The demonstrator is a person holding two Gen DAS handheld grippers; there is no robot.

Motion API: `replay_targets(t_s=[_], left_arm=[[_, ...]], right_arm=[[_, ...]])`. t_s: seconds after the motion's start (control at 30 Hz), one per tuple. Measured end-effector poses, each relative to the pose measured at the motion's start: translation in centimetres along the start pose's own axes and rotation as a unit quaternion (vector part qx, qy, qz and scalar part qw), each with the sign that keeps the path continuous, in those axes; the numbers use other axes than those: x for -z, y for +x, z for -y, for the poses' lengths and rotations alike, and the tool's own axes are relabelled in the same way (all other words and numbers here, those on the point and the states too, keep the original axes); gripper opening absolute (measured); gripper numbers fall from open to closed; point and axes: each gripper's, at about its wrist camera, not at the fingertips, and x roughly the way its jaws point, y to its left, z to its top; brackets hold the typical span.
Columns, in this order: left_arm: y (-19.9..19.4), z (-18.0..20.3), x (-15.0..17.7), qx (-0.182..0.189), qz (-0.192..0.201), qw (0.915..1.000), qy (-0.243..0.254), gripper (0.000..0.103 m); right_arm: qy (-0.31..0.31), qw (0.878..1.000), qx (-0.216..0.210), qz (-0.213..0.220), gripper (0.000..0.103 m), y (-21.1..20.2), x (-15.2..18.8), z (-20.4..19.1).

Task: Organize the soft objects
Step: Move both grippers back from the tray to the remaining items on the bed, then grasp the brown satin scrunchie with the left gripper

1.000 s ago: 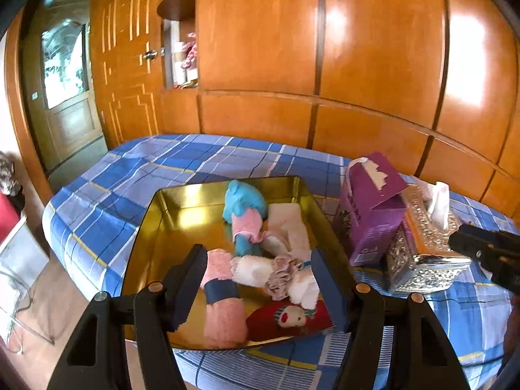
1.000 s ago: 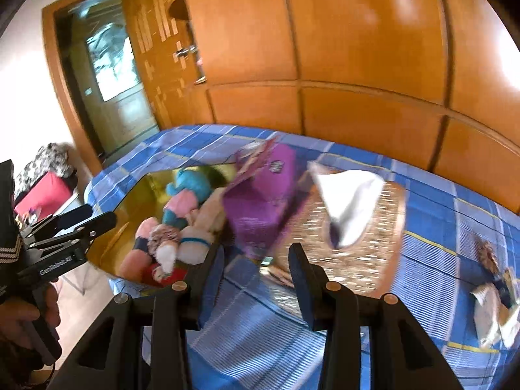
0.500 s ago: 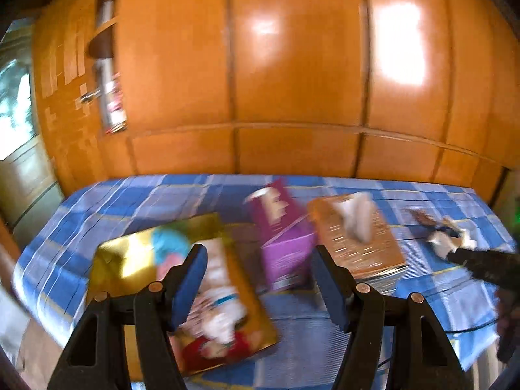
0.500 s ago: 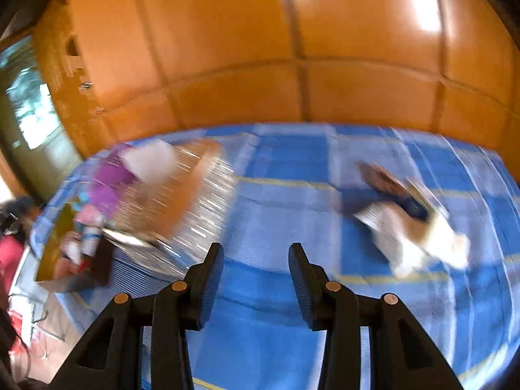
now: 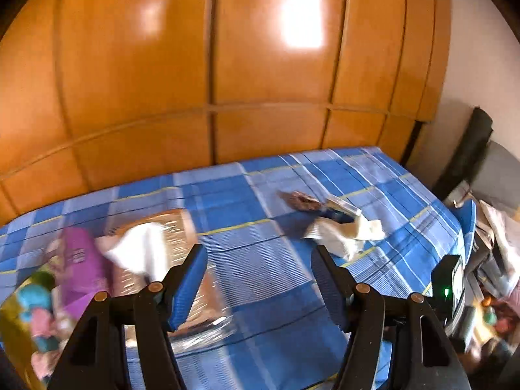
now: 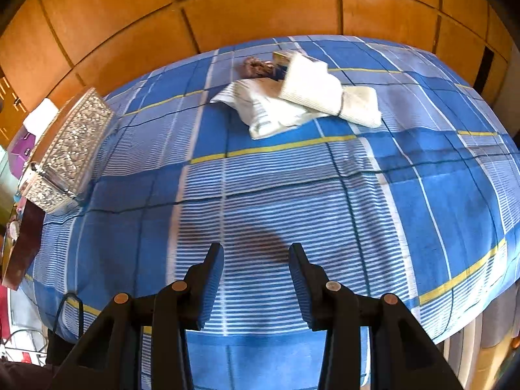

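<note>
Orange wooden panelling is filling the wall behind a bed spread with a blue checked sheet.

From the left wrist view, the left gripper is hovering over the sheet with its blue-padded jaws standing well apart and nothing between them. Farther along the bed, a small heap of soft things is lying: pale cloths with a brownish piece at their far end, and something dark blue tucked between them. Everything at the left is blurring. A shiny patterned tissue box with a white tissue sticking up is sitting there, a purple box just beside it, and at the picture's edge a gold tray is holding blue and pink soft toys. A black device with a green light is showing at the right.

From the right wrist view, the right gripper is pointing down at bare sheet, its jaws partly open and gripping nothing. The white cloths are lying folded over one another well ahead of it, toward the far side of the bed, with the brownish piece touching their far edge. The silver tissue box is standing at the left edge of the bed, the purple box behind it. A dark cable is looping over the near left corner.
</note>
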Motion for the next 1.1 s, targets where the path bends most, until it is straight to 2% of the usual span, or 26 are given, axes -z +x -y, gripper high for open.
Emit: replay_targets(t_s=[0.13,0.23,0.3,0.4,0.57,0.63,0.67,0.7,0.9,1.03,1.1], left_arm=[[5.9,2.0,-2.1,0.028,-0.058,0.9974,-0.033,0.066],[11.3,3.2,-3.4,0.038,-0.102,0.9923,-0.059,0.059],[14.1,3.3,-3.8,0.038,-0.127,0.9884,-0.074,0.049],[18.1,3.5,-4.4,0.056,-0.159,0.9795,-0.111,0.048],[24.3,3.9,-6.0,0.049,-0.199,0.9673,-0.149,0.049],[26.2,4.0,-6.6,0.047,-0.207,0.9646,-0.156,0.052],[27.5,4.1,-7.0,0.042,-0.211,0.9634,-0.16,0.058],[28.4,4.3,-7.3,0.036,-0.213,0.963,-0.161,0.064],[33.1,5.4,-9.1,0.009,-0.226,0.9639,-0.141,0.065],[35.0,7.0,-9.5,-0.019,-0.229,0.9693,-0.089,0.065],[35.7,7.6,-9.0,-0.028,-0.239,0.9685,-0.064,0.063]], right_arm=[[0.0,1.0,-0.007,0.01,0.042,0.1,0.2,0.4],[-0.014,1.0,-0.007,0.015,0.042,0.0,0.5,0.5],[-0.014,1.0,-0.009,0.018,0.042,0.1,0.4,0.1],[-0.007,1.0,-0.018,0.022,0.042,0.1,0.4,0.3],[0.014,0.999,-0.039,0.027,0.042,0.2,0.3,0.9],[0.024,0.998,-0.048,0.029,0.042,0.1,0.3,1.2],[0.027,0.998,-0.052,0.03,0.042,0.1,0.3,1.3],[0.03,0.997,-0.056,0.031,0.042,0.2,0.3,1.4],[0.056,0.995,-0.08,0.037,0.042,0.3,0.1,2.2],[0.07,0.992,-0.094,0.042,0.042,0.4,0.0,2.6],[0.073,0.992,-0.099,0.042,0.042,0.4,0.0,2.7]])
